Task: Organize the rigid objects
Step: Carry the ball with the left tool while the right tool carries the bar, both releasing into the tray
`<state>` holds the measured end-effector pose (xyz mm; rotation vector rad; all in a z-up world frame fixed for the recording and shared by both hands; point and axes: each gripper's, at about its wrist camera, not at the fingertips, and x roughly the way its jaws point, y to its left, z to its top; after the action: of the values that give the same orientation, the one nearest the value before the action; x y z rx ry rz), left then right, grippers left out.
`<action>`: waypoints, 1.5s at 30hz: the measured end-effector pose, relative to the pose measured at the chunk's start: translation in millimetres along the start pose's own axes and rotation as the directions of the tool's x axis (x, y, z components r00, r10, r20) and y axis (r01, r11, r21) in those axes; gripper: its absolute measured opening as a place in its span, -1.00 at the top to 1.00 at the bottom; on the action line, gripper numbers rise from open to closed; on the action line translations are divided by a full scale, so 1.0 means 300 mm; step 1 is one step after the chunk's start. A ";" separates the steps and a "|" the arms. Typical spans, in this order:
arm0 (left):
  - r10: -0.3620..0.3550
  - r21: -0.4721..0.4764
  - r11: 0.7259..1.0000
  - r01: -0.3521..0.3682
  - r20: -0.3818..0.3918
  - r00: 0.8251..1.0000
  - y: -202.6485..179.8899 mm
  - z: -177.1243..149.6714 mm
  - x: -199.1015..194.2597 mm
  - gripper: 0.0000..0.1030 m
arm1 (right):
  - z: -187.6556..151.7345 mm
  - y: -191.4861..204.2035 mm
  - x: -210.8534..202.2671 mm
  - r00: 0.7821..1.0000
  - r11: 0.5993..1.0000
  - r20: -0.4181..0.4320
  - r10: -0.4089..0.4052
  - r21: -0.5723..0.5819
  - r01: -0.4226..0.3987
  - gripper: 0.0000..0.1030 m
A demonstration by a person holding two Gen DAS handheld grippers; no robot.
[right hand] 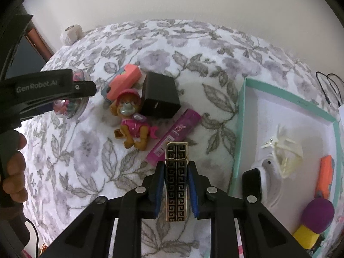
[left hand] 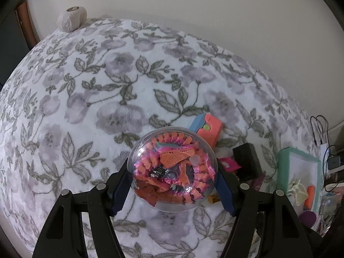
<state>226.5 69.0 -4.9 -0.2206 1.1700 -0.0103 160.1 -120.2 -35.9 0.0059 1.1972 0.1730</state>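
My left gripper (left hand: 174, 169) is shut on a clear round capsule (left hand: 172, 150) packed with an orange and pink jointed toy, and holds it a little above the flowered blanket (left hand: 107, 86). The blue pads (left hand: 120, 193) press on both its sides. My right gripper (right hand: 175, 167) is shut on a slim black and gold patterned lighter (right hand: 176, 172), which stands upright between its fingers. In the right wrist view the left gripper (right hand: 64, 90) shows at the left edge with the capsule (right hand: 71, 109) under it, held by a person's hand (right hand: 15, 172).
On the blanket lie a coral and blue toy (right hand: 124, 79), a black box (right hand: 160, 94), a puppy figure in pink (right hand: 133, 118) and a magenta tube (right hand: 176, 133). A teal-rimmed tray (right hand: 240, 116) at right holds a hair clip (right hand: 286, 150), a white watch (right hand: 268, 178), an orange item (right hand: 325, 176) and a purple toy microphone (right hand: 318, 215).
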 end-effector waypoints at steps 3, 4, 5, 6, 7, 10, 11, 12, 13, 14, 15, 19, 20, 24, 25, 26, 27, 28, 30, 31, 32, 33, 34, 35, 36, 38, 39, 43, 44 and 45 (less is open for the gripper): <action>-0.003 0.003 1.000 0.003 0.027 1.000 -0.017 0.014 -0.021 -0.40 | 0.003 0.001 -0.022 1.000 1.000 0.019 0.005 0.001 -0.005 0.57; -0.005 0.004 1.000 0.004 0.037 0.999 -0.019 0.017 -0.034 -0.40 | 0.004 0.001 -0.030 1.000 1.000 0.025 0.008 0.001 -0.008 0.57; -0.006 0.004 1.000 0.006 0.044 0.999 -0.022 0.021 -0.041 -0.40 | 0.006 0.000 -0.039 0.999 1.000 0.032 0.010 0.002 -0.010 0.57; -0.011 0.004 1.000 0.010 0.053 0.999 -0.023 0.025 -0.053 -0.41 | 0.009 -0.001 -0.053 0.999 1.000 0.041 0.012 0.002 -0.012 0.57; -0.018 0.002 1.000 0.017 0.063 0.998 -0.023 0.028 -0.067 -0.40 | 0.012 -0.003 -0.065 0.999 1.000 0.050 0.015 0.003 -0.015 0.57; -0.035 -0.002 0.999 0.035 0.090 0.995 -0.024 0.036 -0.106 -0.40 | 0.025 -0.012 -0.124 0.995 1.000 0.096 0.024 0.010 -0.025 0.57; -0.036 0.001 0.999 0.037 0.106 0.994 -0.026 0.039 -0.127 -0.40 | 0.030 -0.022 -0.156 0.992 0.999 0.120 0.026 0.016 -0.028 0.57; -0.037 0.003 0.999 0.037 0.117 0.992 -0.027 0.040 -0.141 -0.40 | 0.034 -0.031 -0.177 0.990 0.999 0.136 0.027 0.021 -0.030 0.57; -0.039 0.006 0.999 0.038 0.131 0.991 -0.030 0.042 -0.159 -0.40 | 0.036 -0.041 -0.201 0.988 0.999 0.155 0.024 0.029 -0.029 0.57; -0.043 0.008 0.999 0.042 0.144 0.989 -0.033 0.044 -0.177 -0.40 | 0.040 -0.054 -0.228 0.984 0.999 0.175 0.017 0.037 -0.024 0.57; -0.047 0.012 0.999 0.045 0.152 0.987 -0.036 0.045 -0.190 -0.40 | 0.048 -0.072 -0.251 0.981 0.999 0.193 0.007 0.045 -0.016 0.57; -0.064 0.040 0.998 0.058 0.198 0.978 -0.063 0.047 -0.255 -0.40 | 0.051 -0.143 -0.334 0.969 0.996 0.244 -0.031 0.088 0.009 0.57; -0.068 0.047 0.997 0.060 0.209 0.976 -0.072 0.046 -0.270 -0.40 | 0.050 -0.166 -0.350 0.966 0.995 0.255 -0.041 0.102 0.015 0.57; -0.088 0.083 0.994 0.070 0.246 0.965 -0.116 0.035 -0.322 -0.41 | 0.041 -0.258 -0.404 0.957 0.987 0.278 -0.083 0.153 0.041 0.57; -0.094 0.093 0.993 0.072 0.252 0.963 -0.130 0.030 -0.333 -0.40 | 0.037 -0.278 -0.416 0.955 0.985 0.282 -0.091 0.166 0.045 0.57; -0.100 0.104 0.992 0.075 0.258 0.961 -0.147 0.025 -0.343 -0.40 | 0.031 -0.307 -0.431 0.952 0.981 0.288 -0.106 0.184 0.054 0.57; -0.109 0.119 0.990 0.079 0.263 0.959 -0.169 0.018 -0.353 -0.40 | 0.025 -0.327 -0.441 0.950 0.979 0.291 -0.117 0.195 0.062 0.57; -0.117 0.133 0.988 0.084 0.266 0.957 -0.190 0.010 -0.360 -0.41 | 0.019 -0.346 -0.452 0.947 0.976 0.294 -0.130 0.207 0.070 0.57; -0.142 0.170 0.980 0.098 0.265 0.954 -0.241 -0.009 -0.371 -0.41 | 0.007 -0.394 -0.474 0.941 0.969 0.300 -0.154 0.234 0.083 0.57; -0.155 0.186 0.977 0.108 0.260 0.953 -0.264 -0.018 -0.373 -0.41 | 0.000 -0.418 -0.485 0.939 0.965 0.303 -0.165 0.248 0.089 0.57; -0.178 0.204 0.971 0.128 0.249 0.952 -0.290 -0.027 -0.374 -0.41 | -0.010 -0.447 -0.497 0.935 0.959 0.306 -0.181 0.265 0.099 0.57; -0.216 0.223 0.961 0.164 0.232 0.949 -0.318 -0.038 -0.375 -0.41 | -0.016 -0.469 -0.507 0.932 0.955 0.307 -0.192 0.276 0.106 0.57; -0.244 0.236 0.953 0.191 0.219 0.945 -0.338 -0.047 -0.375 -0.41 | -0.024 -0.491 -0.516 0.929 0.951 0.308 -0.204 0.289 0.113 0.57; -0.267 0.249 0.945 0.213 0.205 0.942 -0.362 -0.057 -0.374 -0.41 | -0.033 -0.514 -0.525 0.926 0.946 0.309 -0.216 0.303 0.119 0.57; -0.278 0.265 0.938 0.223 0.194 0.941 -0.389 -0.069 -0.372 -0.41 | -0.041 -0.538 -0.533 0.923 0.940 0.311 -0.225 0.319 0.121 0.57; -0.272 0.302 0.930 0.208 0.188 0.944 -0.446 -0.098 -0.368 -0.41 | -0.058 -0.582 -0.543 0.919 0.930 0.315 -0.238 0.347 0.123 0.57; -0.270 0.317 0.927 0.202 0.185 0.945 -0.472 -0.110 -0.364 -0.41 | -0.064 -0.595 -0.545 0.917 0.927 0.315 -0.244 0.355 0.124 0.57; -0.278 0.385 0.900 0.205 0.144 0.950 -0.573 -0.169 -0.337 -0.41 | -0.083 -0.645 -0.531 0.914 0.914 0.305 -0.269 0.379 0.143 0.57; -0.278 0.406 0.890 0.206 0.126 0.952 -0.606 -0.189 -0.321 -0.41 | -0.086 -0.650 -0.520 0.915 0.912 0.294 -0.276 0.380 0.152 0.57; -0.275 0.421 0.884 0.204 0.115 0.954 -0.623 -0.205 -0.313 -0.41 | -0.088 -0.654 -0.507 0.917 0.911 0.284 -0.281 0.380 0.161 0.57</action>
<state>153.3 -112.7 91.2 0.0037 0.9369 -0.4442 107.6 -336.9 76.4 0.2025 0.8656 -0.2417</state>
